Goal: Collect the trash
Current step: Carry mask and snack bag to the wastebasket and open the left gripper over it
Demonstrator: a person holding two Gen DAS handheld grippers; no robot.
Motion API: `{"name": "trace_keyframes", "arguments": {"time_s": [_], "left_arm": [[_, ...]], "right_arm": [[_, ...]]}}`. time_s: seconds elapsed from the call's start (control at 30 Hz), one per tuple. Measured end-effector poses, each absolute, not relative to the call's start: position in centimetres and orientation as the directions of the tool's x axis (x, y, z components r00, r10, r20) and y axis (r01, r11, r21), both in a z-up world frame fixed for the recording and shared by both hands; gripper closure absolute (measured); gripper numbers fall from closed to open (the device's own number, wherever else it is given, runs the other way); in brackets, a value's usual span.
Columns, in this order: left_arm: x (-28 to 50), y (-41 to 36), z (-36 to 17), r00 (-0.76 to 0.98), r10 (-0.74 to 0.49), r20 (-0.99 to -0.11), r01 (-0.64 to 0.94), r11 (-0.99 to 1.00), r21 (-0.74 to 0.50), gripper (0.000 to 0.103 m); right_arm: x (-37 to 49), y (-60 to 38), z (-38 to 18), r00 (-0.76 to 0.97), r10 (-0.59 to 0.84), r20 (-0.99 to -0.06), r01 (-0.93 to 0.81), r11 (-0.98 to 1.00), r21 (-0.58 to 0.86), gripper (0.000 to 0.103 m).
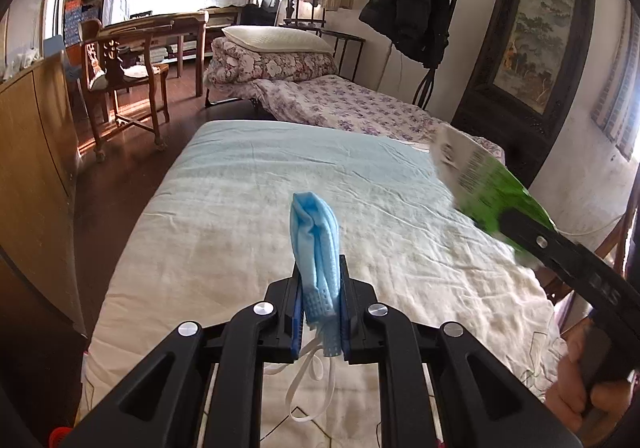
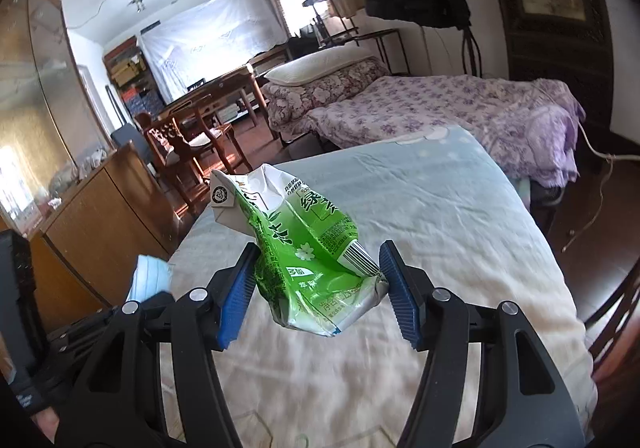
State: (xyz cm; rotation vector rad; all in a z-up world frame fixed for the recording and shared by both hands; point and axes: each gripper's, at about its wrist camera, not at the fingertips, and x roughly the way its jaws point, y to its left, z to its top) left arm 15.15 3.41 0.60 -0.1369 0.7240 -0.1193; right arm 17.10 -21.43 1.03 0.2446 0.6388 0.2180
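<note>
The mask [image 1: 316,244] sits pinched upright in the left gripper [image 1: 320,312], its loops dangling over the near end of the bed [image 1: 224,232]. To its right, the right gripper [image 2: 318,288] clamps a crushed green carton [image 2: 304,248] clear of the sheet. Keep both grips firm and carry them level to a bin, none in view.

Both cameras sit close behind own fingers, look down along pale bed [image 1: 240,208] [image 2: 460,208]; both show purple flowered bed [image 1: 360,108] [image 2: 440,104] at back.
</note>
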Motion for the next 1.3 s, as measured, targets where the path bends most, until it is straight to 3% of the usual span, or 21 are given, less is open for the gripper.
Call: {"name": "trace_keyframes", "arguments": {"time_s": [0.83,1.1,1.3], "left_arm": [[9.8,2.0,1.0,0.786,-0.155,-0.599,0.089,0.986,-0.139,0.088],[6.5,2.1,0.5,0.770,-0.200,-0.605,0.092,0.974,-0.205,0.087],[2.9,2.3,1.1,0.774,-0.172,-0.609,0.084,0.982,-0.170,0.087]], "right_arm": [[10.7,-24.4,-0.8,0.767,0.311,-0.562,-0.097,0.921,0.378,0.042],[7.9,-24.1,-1.2,0.762,0.329,-0.558,-0.135,0.923,0.360,0.042],[5.4,-23.9,-1.4,0.747,0.351,-0.565,-0.146,0.915,0.376,0.042]]}}
